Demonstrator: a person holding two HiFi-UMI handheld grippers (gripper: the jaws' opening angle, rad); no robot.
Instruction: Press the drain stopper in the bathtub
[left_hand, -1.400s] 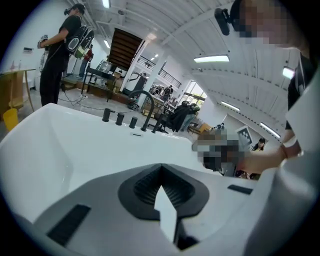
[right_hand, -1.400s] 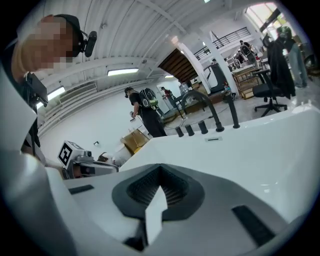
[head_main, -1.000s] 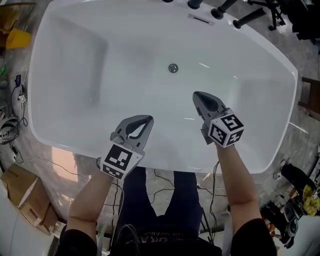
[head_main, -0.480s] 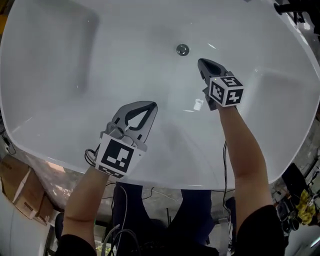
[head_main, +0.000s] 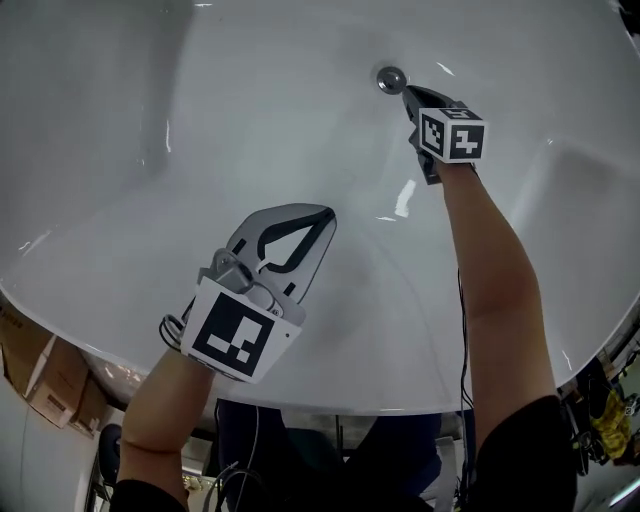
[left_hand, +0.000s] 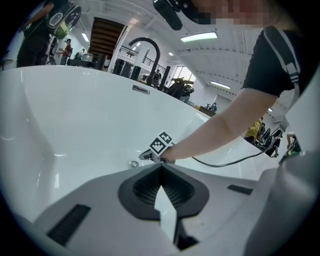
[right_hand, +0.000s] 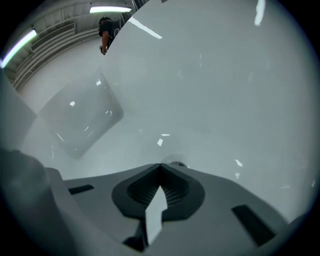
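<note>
White bathtub enamel fills most of the frame. The chrome drain stopper sits at upper centre, and the right gripper has its jaws pressed together, holding nothing, tip just beside the stopper. The left gripper, jaws also closed and empty, hangs mid-frame over bare tub floor. The near rim curves along the bottom, with cardboard boxes at lower left.

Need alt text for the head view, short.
Seen from above, the shut right gripper reaches into a white bathtub, its tip right beside the round metal drain stopper; contact is unclear. The shut left gripper hangs empty over the tub's near side.
</note>
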